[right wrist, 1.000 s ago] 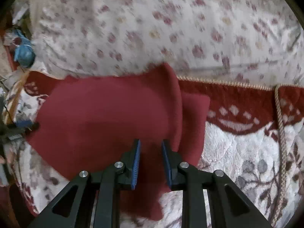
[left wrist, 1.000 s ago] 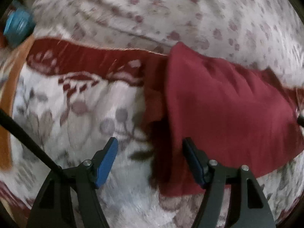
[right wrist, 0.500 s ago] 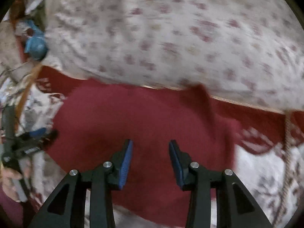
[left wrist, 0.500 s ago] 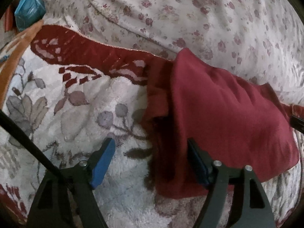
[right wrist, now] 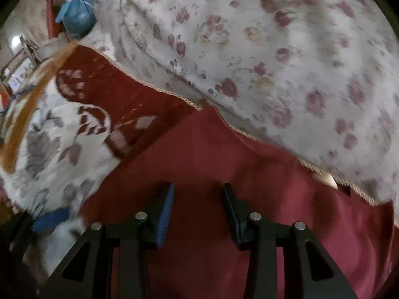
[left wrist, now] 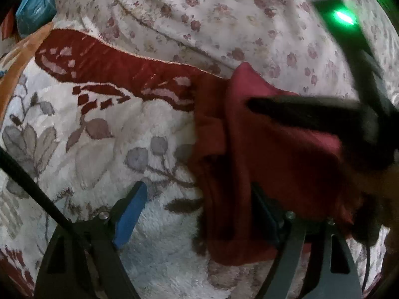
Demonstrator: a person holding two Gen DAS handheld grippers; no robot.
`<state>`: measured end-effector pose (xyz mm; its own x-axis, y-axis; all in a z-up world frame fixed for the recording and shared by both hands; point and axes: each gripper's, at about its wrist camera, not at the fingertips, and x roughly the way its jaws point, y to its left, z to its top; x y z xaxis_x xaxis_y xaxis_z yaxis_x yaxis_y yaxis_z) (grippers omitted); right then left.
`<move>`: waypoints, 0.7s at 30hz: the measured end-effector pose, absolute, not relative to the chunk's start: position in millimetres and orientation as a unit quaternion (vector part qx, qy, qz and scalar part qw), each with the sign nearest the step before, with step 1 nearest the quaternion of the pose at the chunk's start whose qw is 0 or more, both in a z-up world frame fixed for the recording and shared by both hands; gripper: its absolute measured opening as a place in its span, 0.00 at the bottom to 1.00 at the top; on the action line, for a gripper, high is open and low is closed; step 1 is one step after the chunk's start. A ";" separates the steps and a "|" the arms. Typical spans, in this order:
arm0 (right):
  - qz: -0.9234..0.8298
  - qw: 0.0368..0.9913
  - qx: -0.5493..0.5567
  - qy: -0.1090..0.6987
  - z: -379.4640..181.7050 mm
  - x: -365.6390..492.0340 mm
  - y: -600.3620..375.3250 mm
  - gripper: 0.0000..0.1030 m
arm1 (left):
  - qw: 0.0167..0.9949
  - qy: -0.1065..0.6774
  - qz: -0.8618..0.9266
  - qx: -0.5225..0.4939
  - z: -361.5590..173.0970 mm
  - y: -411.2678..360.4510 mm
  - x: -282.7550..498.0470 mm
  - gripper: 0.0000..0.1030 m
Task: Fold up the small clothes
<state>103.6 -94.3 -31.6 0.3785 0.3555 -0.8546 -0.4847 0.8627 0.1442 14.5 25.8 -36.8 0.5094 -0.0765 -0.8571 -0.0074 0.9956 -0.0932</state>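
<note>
each gripper is a black frame carrying two fingers, every finger faced with a blue ribbed pad on its inner side. on the left gripper (left wrist: 197, 214) the left pad (left wrist: 129, 215) is bright blue; the opposite pad is darker and partly hidden. round silver screws sit at the finger bases, and the black arms below have triangular cut-outs. a thin black cable (left wrist: 32, 189) runs diagonally across the lower left of the left wrist view. the right gripper (right wrist: 197, 214) has the same build: blue pads, four silver screw heads (right wrist: 141, 215), triangular openings. seen from the left wrist view, its blurred black body carries a green light (left wrist: 344, 17).
</note>
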 end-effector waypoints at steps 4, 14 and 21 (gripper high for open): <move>0.239 0.826 -0.053 0.508 -43.7 132.8 -78.7 0.42 | 0.867 0.496 -0.020 -0.048 -38.4 28.2 17.4 0.82; 0.231 0.842 -0.019 0.486 -32.8 137.3 -95.6 0.42 | 0.864 0.499 -0.023 -0.070 -39.9 35.1 20.0 0.84; 0.180 0.864 -0.001 0.469 -27.7 119.5 -165.6 0.42 | 0.862 0.501 -0.020 -0.075 -42.8 34.0 23.0 0.88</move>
